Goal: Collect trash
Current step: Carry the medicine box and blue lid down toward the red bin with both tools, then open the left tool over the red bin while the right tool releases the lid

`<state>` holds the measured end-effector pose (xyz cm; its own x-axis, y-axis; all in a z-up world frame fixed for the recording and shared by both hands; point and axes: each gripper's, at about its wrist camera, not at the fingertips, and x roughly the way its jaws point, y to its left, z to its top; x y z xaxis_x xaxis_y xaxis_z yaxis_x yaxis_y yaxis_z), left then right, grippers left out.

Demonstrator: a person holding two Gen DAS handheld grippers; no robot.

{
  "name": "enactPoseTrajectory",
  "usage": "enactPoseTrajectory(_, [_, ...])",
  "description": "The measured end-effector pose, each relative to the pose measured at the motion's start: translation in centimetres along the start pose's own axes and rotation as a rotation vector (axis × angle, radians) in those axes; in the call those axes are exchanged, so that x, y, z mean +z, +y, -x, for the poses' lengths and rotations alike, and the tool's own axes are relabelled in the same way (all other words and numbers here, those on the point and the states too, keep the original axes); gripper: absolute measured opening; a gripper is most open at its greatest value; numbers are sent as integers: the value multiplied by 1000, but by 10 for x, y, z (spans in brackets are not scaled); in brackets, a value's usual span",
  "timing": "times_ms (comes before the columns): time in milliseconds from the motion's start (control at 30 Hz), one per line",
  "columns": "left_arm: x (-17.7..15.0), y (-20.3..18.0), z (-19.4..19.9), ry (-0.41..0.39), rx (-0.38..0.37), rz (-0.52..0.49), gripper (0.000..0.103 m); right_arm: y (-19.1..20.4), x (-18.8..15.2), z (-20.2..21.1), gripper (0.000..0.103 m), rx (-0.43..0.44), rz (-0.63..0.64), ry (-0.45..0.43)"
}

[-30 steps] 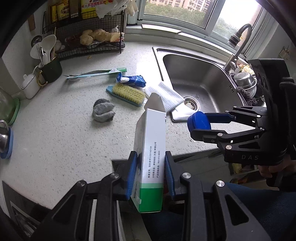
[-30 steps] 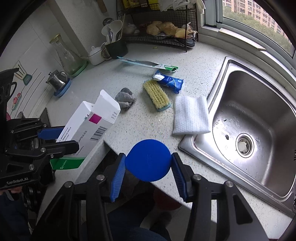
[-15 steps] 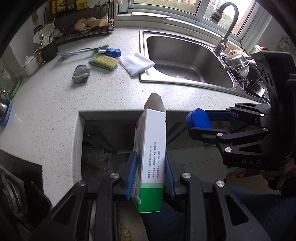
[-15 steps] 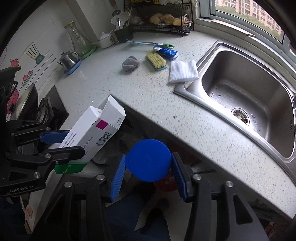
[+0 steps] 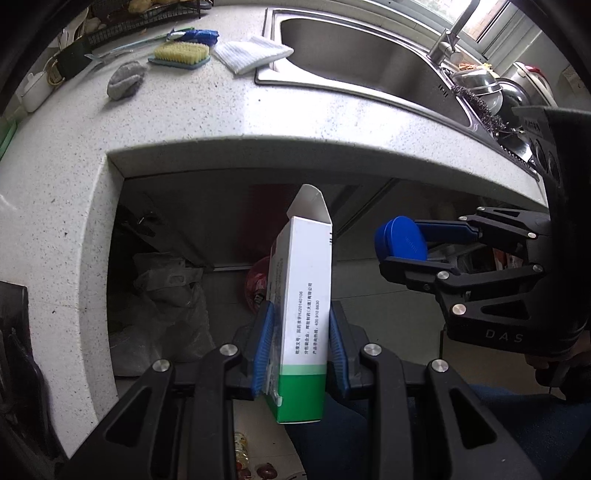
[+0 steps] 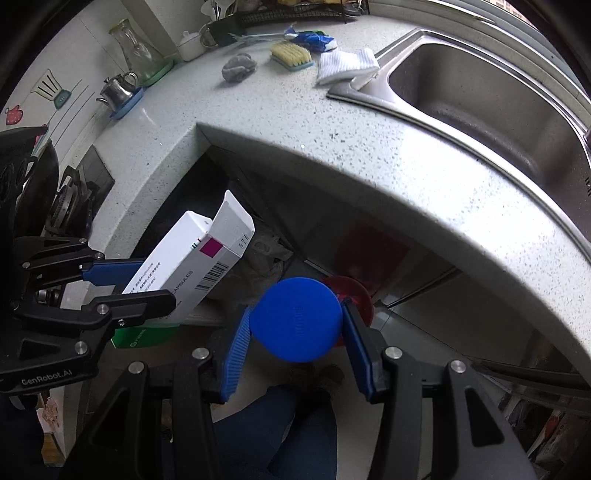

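Observation:
My left gripper point(image 5: 300, 332) is shut on a white and green medicine box point(image 5: 303, 295) with its top flap open; the box stands upright between the blue pads. In the right wrist view the same box point(image 6: 195, 266) tilts up to the right in the left gripper point(image 6: 151, 282). My right gripper point(image 6: 295, 325) is shut on a round blue lid point(image 6: 295, 317), also seen at the right of the left wrist view as the blue lid point(image 5: 400, 240). Both grippers hang past the counter's front edge, pointing steeply down over a red bin point(image 6: 354, 291) on the floor.
The speckled counter point(image 5: 184, 122) has a recess with a grey plastic bag point(image 5: 166, 295) under it. On the counter lie a yellow brush point(image 5: 181, 55), a grey rag point(image 5: 123, 79), a white cloth point(image 5: 251, 55) and a blue packet point(image 5: 195, 35). The steel sink point(image 5: 369, 66) is behind. A person's leg point(image 6: 280, 424) is below.
Both grippers have drawn back off the counter and sunk below its edge, each keeping its load. The recess, the grey bag and the red bin have come into view.

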<state>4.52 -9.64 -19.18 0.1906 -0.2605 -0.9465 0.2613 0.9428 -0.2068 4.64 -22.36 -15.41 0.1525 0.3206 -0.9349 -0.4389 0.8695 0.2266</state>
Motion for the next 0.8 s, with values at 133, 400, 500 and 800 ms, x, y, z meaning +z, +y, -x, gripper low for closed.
enactPoseTrajectory(133, [-7,8,-39,39,-32,31,27,-5,-8,-38,47,15,-7,45])
enactPoseTrajectory(400, [-19,22,-150,120,-54,62,27,-30,-24,-132,47,4,-11,99])
enactPoseTrajectory(500, [-18,25,-199,141,-56,56,27,-45,-32,-173,47,3,-24,121])
enactPoseTrajectory(800, [-24,41,-330,185,-68,23,28,-87,-50,-286,47,-6,-51,147])
